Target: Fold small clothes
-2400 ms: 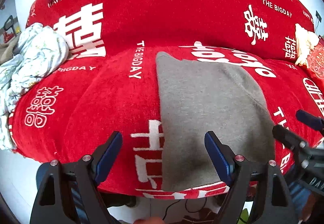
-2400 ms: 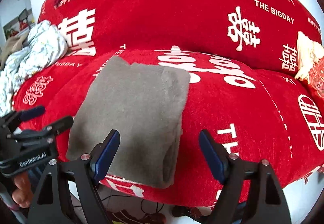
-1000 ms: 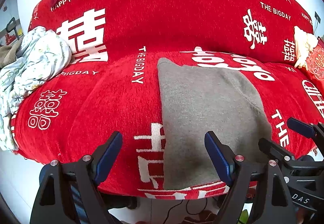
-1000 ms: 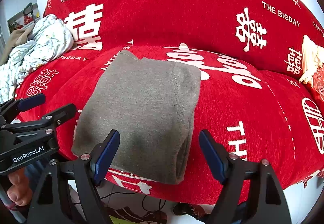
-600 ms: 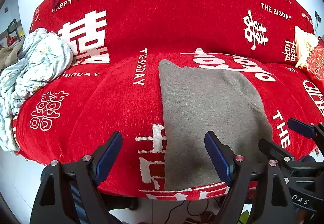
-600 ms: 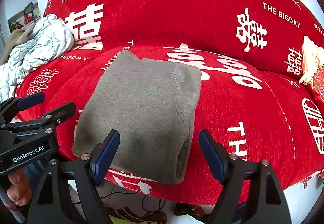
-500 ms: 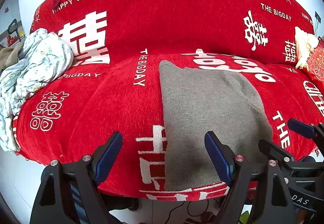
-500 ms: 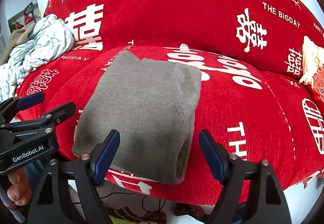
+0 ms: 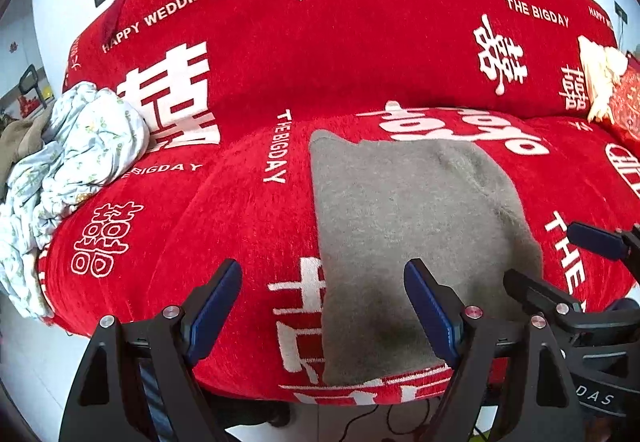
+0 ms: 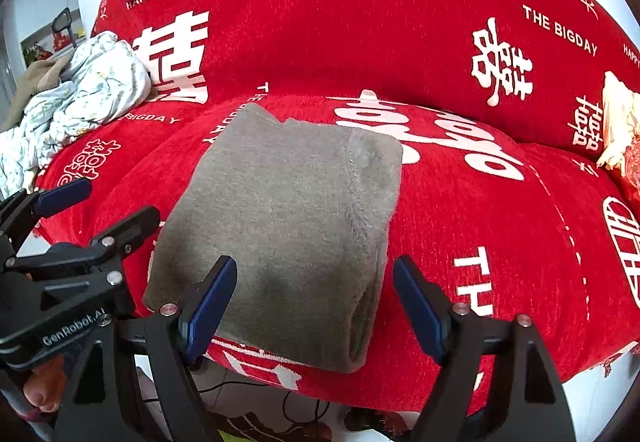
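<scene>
A grey knit garment [image 9: 408, 226] lies folded into a thick rectangle on the red sofa seat [image 9: 224, 226], reaching the seat's front edge. It also shows in the right wrist view [image 10: 288, 218], with its folded edge on the right. My left gripper [image 9: 322, 298] is open and empty, held just before the garment's near left corner. My right gripper [image 10: 314, 294] is open and empty, before the garment's near right corner. Each gripper shows in the other's view, the right one [image 9: 560, 266] and the left one [image 10: 92, 210]. Neither touches the cloth.
The red sofa cover bears white wedding lettering, and its backrest [image 10: 340, 22] rises behind the seat. A crumpled pale floral cloth pile [image 9: 68, 162] lies at the seat's left end. A cream and red cushion [image 9: 608, 82] sits at the far right. Cables lie on the floor [image 10: 288, 402] below.
Both grippers have stayed open and empty. Since 2.4 s ago the views have drifted slightly and the two grippers stand a little closer together; the garment has not moved.
</scene>
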`<state>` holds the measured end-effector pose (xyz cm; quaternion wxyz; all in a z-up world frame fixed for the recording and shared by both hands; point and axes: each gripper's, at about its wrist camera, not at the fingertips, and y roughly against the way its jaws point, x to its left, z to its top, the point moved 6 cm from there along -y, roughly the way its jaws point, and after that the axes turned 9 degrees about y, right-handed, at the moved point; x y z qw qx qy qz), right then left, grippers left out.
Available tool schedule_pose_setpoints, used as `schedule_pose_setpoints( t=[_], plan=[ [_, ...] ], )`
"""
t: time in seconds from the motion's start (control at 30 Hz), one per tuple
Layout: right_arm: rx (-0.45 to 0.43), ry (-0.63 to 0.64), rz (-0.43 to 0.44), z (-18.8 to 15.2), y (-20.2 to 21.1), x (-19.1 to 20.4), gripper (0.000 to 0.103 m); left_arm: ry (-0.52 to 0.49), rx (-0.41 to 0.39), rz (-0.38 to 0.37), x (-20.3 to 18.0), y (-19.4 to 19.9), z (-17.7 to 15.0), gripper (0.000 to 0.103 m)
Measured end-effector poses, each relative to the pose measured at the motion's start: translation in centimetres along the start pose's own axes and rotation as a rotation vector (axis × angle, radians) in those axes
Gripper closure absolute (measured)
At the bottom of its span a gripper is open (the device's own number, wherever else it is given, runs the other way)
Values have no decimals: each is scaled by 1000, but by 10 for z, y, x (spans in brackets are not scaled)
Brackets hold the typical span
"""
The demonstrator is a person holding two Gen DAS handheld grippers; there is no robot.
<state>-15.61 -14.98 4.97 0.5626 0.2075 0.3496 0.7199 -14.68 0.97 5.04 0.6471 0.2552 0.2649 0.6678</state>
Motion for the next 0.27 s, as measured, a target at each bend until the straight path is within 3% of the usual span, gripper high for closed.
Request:
schedule_pose_setpoints(
  t=[0.27],
  plan=[
    [2,-29,20,-5,-8,-10,20,-27,-8,26,-6,-1,-2,19]
  ],
)
